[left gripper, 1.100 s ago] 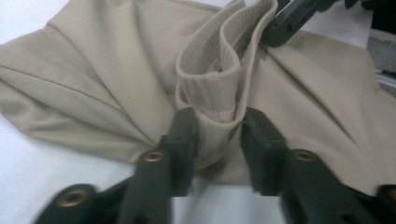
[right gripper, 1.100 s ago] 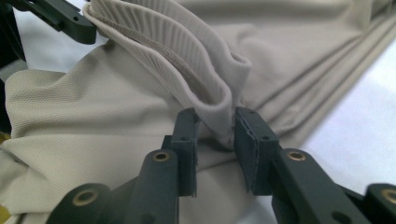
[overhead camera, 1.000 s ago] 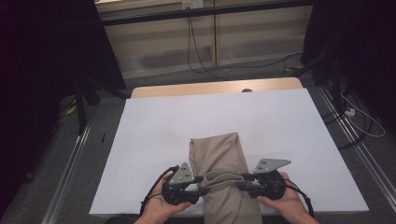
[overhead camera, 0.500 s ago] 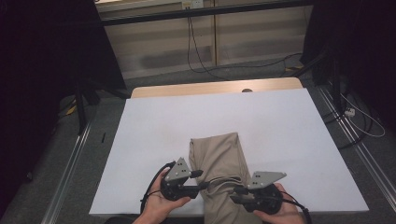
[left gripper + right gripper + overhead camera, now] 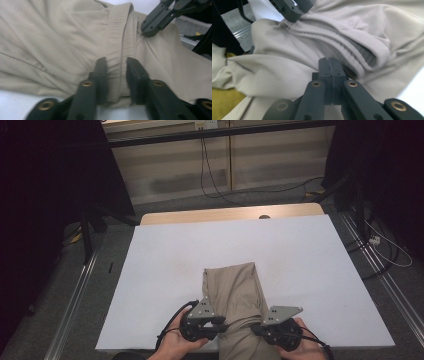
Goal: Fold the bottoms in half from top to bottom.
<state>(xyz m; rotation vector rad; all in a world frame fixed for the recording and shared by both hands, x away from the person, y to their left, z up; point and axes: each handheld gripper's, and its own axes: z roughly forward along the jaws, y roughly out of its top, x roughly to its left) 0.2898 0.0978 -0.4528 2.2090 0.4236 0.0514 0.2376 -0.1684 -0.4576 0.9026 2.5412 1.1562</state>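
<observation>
A tan garment [image 5: 235, 285] lies folded on the white table [image 5: 200, 245], and its near end hangs over the front edge. My left gripper [image 5: 222, 322] is at its left side. Its jaws [image 5: 116, 62] have just been closing, and they pinch a ridge of the ribbed waistband [image 5: 120, 32]. My right gripper [image 5: 255, 329] is at the garment's right side. Its jaws [image 5: 329, 60] have just closed until the pads meet. The cloth [image 5: 362, 30] creases toward its tip [image 5: 150, 30], so a thin fold looks caught there. The left gripper [image 5: 292, 15] presses the waistband opposite.
A wooden strip [image 5: 225, 214] borders the table's far edge. Cables [image 5: 210, 175] trail on the floor beyond it. Metal rails [image 5: 75, 300] run along both sides of the table. The person's hands [image 5: 172, 347] hold the grippers at the front edge.
Both grippers have drawn in against the garment's sides, nearer the front edge. Their jaws have closed, and the cloth between them is bunched narrower.
</observation>
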